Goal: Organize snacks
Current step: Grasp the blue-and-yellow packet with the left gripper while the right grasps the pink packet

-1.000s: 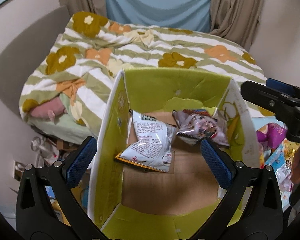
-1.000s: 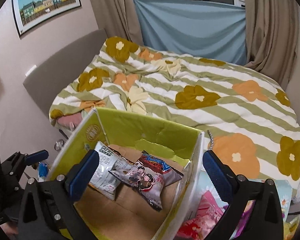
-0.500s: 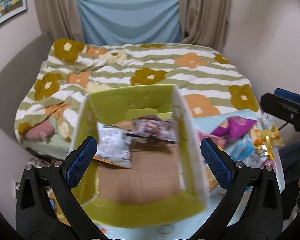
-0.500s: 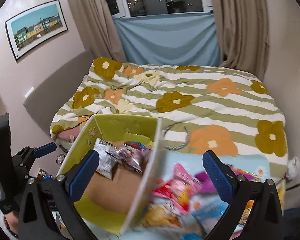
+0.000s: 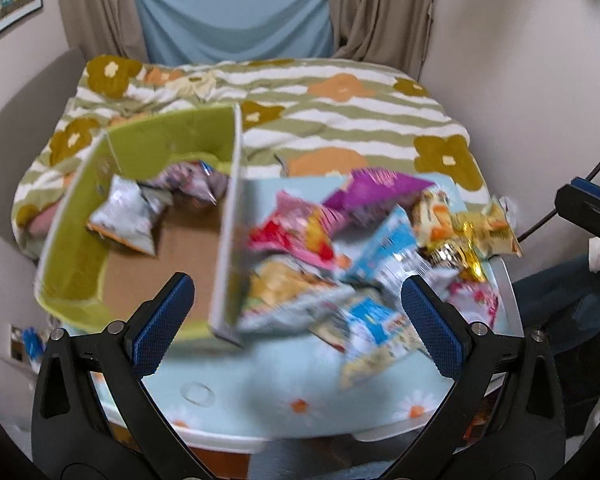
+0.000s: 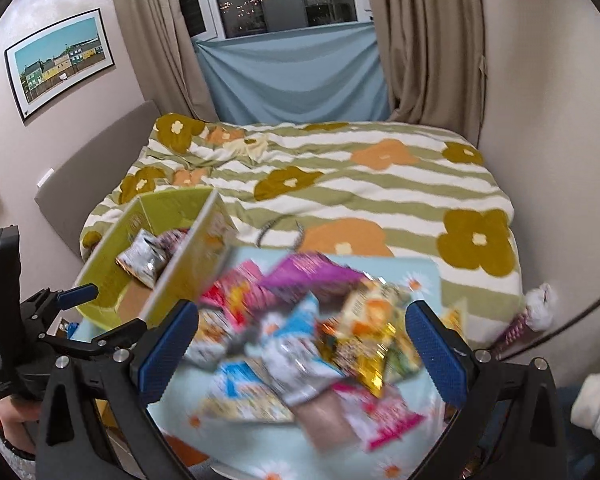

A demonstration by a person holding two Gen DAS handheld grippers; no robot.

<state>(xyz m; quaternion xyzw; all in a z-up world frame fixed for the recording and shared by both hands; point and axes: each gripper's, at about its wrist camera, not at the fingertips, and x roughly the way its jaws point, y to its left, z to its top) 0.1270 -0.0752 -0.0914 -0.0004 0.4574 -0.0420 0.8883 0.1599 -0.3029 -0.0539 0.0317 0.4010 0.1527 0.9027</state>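
We find both tools hovering above a small table covered with a pale blue daisy-print cloth (image 5: 260, 396), which stands at the foot of a bed with a green-striped floral duvet (image 6: 340, 184). The left gripper (image 5: 296, 320) has its blue-padded fingers spread wide and empty. The right gripper (image 6: 302, 346) is likewise spread apart, holding nothing.

On the left part of the table sits an open cardboard box with lime-green inner walls (image 5: 188, 136). Inside it we see a silver-white snack bag (image 5: 126, 218) on the brown floor and a purplish printed packet (image 5: 188, 180) behind it, near the far wall.

Just beside the box's right wall lies a loose heap of snack packets (image 6: 300, 340), overlapping one another. Among them we make out a purple bag (image 5: 376, 190), a pink-and-red bag (image 5: 296, 232), a light blue packet (image 5: 388, 248) and a gold foil packet (image 5: 464, 240). Motion blur prevents reading any labels.
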